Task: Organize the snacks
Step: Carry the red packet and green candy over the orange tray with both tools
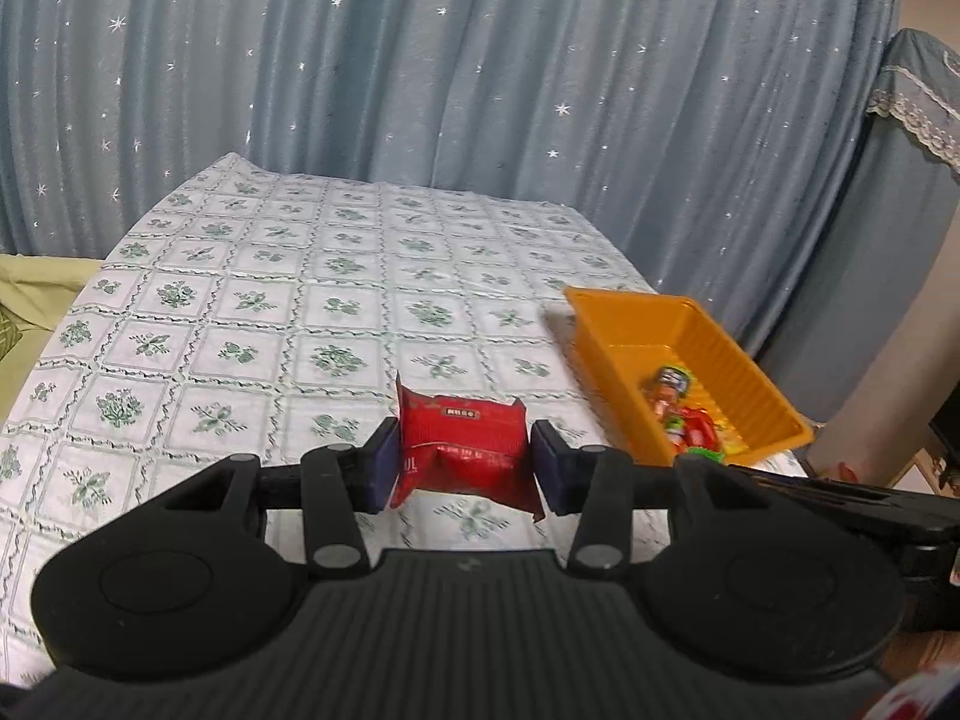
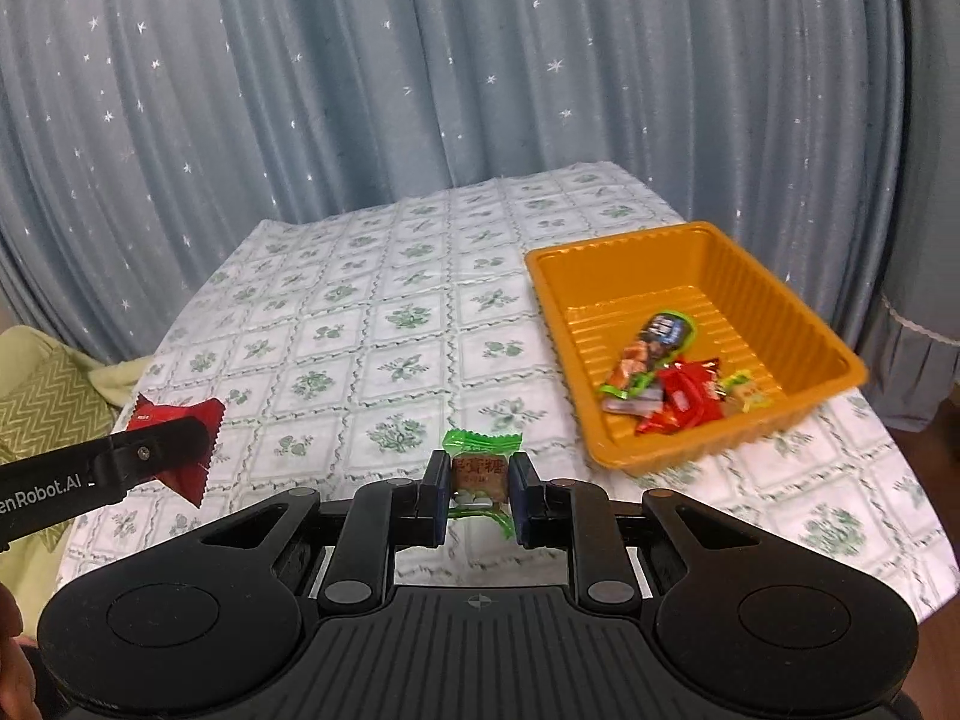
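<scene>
My left gripper [image 1: 465, 468] is shut on a red snack packet [image 1: 462, 450], held above the tablecloth; the same red snack packet [image 2: 180, 438] shows at the left edge of the right wrist view, pinched by the left gripper's fingers [image 2: 162, 444]. My right gripper [image 2: 479, 495] is shut on a small candy in a green wrapper [image 2: 480, 474], lifted above the cloth. An orange tray [image 2: 798, 324] sits to the right and holds several wrapped snacks [image 2: 666, 384]. In the left wrist view the orange tray [image 1: 606, 348] lies at the right of the table.
A table under a white cloth with green flower squares [image 1: 270, 312] fills the middle. Blue star-patterned curtains [image 1: 420, 60] hang behind it. A green zigzag cushion [image 2: 42, 408] lies left of the table. A cloth-covered piece of furniture [image 1: 912, 180] stands at the right.
</scene>
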Demonstrator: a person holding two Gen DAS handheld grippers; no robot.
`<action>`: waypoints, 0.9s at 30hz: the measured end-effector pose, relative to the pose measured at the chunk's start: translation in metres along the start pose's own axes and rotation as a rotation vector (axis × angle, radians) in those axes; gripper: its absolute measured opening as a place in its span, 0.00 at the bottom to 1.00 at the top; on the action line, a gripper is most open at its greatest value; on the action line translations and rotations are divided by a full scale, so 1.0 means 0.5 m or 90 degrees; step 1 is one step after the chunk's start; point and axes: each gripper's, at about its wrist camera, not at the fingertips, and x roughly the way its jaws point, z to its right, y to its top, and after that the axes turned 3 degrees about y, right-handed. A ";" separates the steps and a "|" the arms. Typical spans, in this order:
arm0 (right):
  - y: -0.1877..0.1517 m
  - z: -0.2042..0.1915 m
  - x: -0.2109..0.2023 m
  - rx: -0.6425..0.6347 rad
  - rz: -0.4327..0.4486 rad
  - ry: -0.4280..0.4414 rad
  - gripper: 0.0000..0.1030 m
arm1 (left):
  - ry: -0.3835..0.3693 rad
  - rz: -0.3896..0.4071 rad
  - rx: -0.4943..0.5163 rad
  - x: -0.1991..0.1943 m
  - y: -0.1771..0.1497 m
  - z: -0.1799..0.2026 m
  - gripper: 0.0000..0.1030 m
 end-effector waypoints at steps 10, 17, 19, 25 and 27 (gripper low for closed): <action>-0.017 0.026 -0.050 0.007 0.011 -0.006 0.20 | -0.016 -0.003 0.024 -0.025 -0.008 0.042 0.41; -0.011 0.048 -0.065 0.020 0.022 -0.012 0.20 | -0.029 -0.004 0.034 -0.026 -0.005 0.067 0.41; -0.009 0.054 -0.068 0.026 0.024 -0.014 0.20 | -0.033 -0.005 0.038 -0.024 -0.006 0.075 0.41; -0.007 0.073 -0.073 0.040 0.029 -0.021 0.20 | -0.045 -0.011 0.045 -0.014 -0.007 0.096 0.41; -0.005 0.082 -0.074 0.045 0.031 -0.023 0.20 | -0.049 -0.011 0.049 -0.010 -0.005 0.104 0.41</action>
